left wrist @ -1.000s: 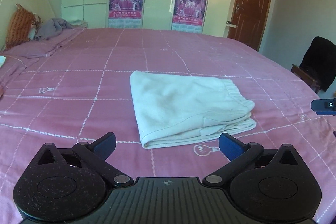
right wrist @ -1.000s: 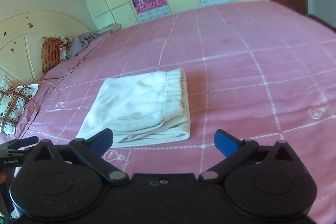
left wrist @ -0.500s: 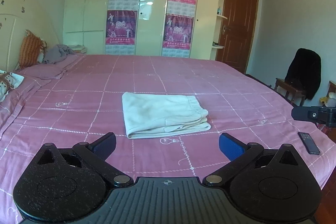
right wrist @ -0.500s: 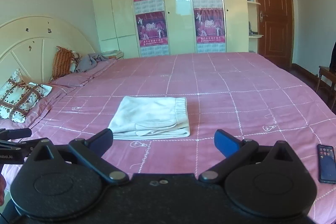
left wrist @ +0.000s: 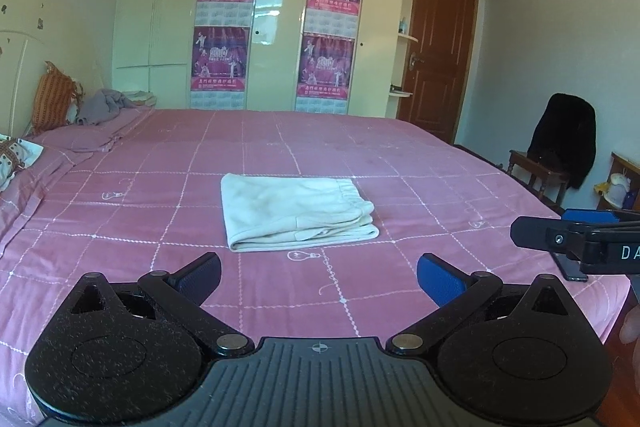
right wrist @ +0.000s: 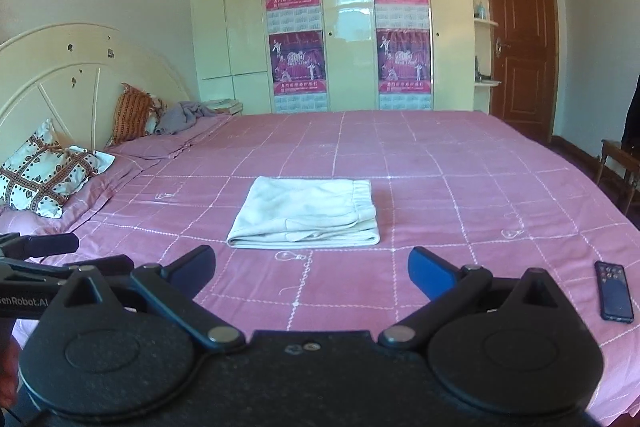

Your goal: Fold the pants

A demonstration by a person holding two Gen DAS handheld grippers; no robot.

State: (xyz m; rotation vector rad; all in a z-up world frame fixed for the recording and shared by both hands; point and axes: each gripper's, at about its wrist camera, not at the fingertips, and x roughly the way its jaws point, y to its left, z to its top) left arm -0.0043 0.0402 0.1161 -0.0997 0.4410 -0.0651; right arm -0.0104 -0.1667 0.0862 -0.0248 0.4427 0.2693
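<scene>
The white pants (left wrist: 294, 213) lie folded into a neat rectangle in the middle of the pink bed (left wrist: 400, 167), waistband to the right. They also show in the right wrist view (right wrist: 306, 213). My left gripper (left wrist: 319, 277) is open and empty, held well back from the pants over the bed's near edge. My right gripper (right wrist: 311, 269) is open and empty too, just as far back. The right gripper's tip shows at the right edge of the left wrist view (left wrist: 576, 241). The left gripper shows at the left edge of the right wrist view (right wrist: 40, 255).
A phone (right wrist: 614, 291) lies on the bed near the right edge. Pillows (right wrist: 48, 175) and a grey garment (right wrist: 184, 115) sit by the headboard at the left. A chair with a black jacket (left wrist: 560, 143) stands to the right of the bed. Wardrobes and a door line the far wall.
Both grippers have pulled back and up from the folded pants, which now look smaller and farther away. The pants have not moved. Both grippers stay open.
</scene>
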